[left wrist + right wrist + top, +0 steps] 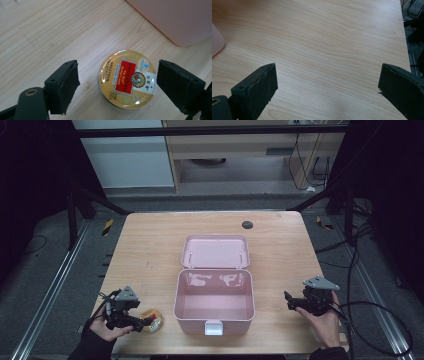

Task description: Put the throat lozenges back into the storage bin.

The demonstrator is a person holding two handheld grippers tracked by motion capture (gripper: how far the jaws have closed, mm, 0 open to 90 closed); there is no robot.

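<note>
A round gold tin (127,78) with a red label lies flat on the wooden table, lid up. My left gripper (117,75) is open around it, one jaw on each side. A clear gap shows at the left pad (63,83), and the right pad stands close to the tin's rim. In the high view the tin (154,319) sits at the front left, with the left gripper (142,322) over it. The pink box (177,295) stands open mid-table, its lid (215,251) folded back and its inside bare. My right gripper (290,301) rests open right of the box, over bare wood (327,82).
A corner of the pink box (175,20) lies just beyond the tin. A small black disc (247,224) sits near the table's far edge. Cables (380,320) trail off the right side. The table's front edge is close to both hands.
</note>
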